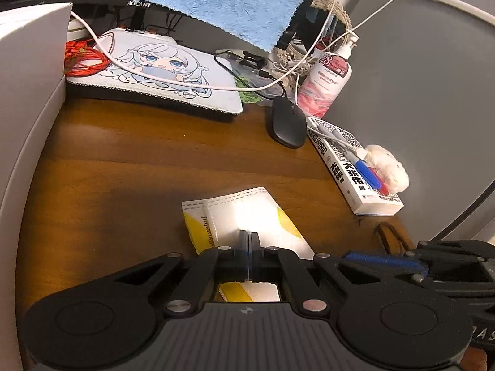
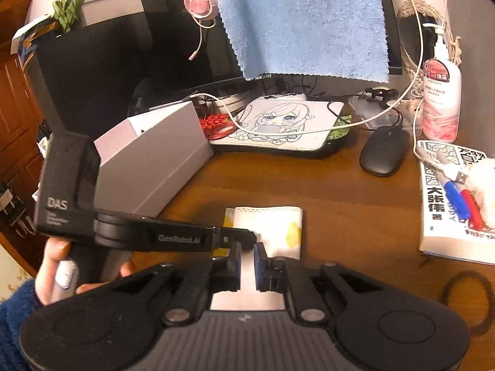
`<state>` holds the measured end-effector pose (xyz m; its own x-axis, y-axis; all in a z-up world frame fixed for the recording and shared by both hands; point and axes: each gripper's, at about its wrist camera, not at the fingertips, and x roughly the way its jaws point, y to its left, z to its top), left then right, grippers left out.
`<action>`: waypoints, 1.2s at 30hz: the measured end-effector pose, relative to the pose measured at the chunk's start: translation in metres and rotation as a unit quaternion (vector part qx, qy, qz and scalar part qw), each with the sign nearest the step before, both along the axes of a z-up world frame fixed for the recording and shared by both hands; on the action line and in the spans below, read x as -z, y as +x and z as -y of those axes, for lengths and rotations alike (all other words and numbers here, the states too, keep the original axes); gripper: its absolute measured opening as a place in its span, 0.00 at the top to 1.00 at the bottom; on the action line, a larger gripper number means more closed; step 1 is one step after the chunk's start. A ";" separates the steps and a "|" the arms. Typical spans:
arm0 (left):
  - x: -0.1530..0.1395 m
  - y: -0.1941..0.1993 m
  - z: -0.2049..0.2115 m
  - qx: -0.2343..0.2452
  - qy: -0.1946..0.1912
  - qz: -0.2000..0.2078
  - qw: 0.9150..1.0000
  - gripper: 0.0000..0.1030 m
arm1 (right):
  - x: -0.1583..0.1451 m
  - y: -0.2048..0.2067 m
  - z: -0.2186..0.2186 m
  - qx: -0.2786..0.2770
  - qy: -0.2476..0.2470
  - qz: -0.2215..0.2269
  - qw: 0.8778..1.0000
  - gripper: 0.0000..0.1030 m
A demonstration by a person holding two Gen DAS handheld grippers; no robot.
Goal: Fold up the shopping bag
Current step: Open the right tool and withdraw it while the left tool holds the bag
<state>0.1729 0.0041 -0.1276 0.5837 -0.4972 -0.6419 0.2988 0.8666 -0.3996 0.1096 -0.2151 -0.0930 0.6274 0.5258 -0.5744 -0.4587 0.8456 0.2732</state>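
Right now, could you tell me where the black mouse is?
In both views the mouse lies on the desk right of the mousepad, left of the book.

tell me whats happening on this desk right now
A person is folding a white and yellow shopping bag on a wooden desk, with a handheld gripper in each hand. The bag already lies flat as a small folded packet. The left gripper has its fingers shut over the bag's near end. The right gripper hovers beside it, fingers slightly open with nothing between them. A mouse, a book and a lotion bottle sit off to the side.
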 end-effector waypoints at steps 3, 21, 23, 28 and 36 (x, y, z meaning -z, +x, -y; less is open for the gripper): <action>0.000 0.000 -0.001 0.002 -0.001 -0.001 1.000 0.97 | 0.005 0.002 -0.003 0.001 -0.021 -0.014 1.000 0.91; 0.000 -0.010 -0.002 0.014 0.017 0.015 1.000 0.97 | 0.029 0.006 0.005 -0.008 0.001 -0.057 0.998 0.91; 0.000 -0.013 -0.001 0.024 0.025 0.022 0.999 0.97 | 0.026 0.002 0.017 -0.006 0.025 -0.050 0.998 0.87; -0.003 -0.019 0.002 0.050 0.053 0.036 0.997 0.97 | 0.017 -0.008 0.044 -0.003 0.081 -0.029 0.996 0.57; -0.004 -0.034 0.006 0.076 0.085 0.055 0.992 0.97 | 0.033 -0.003 0.075 -0.010 0.167 -0.044 0.985 0.19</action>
<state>0.1391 -0.0020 -0.1232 0.5819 -0.4746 -0.6604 0.4650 0.8604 -0.2086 0.1065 -0.2896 -0.1257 0.5704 0.7068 -0.4184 -0.4366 0.6924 0.5744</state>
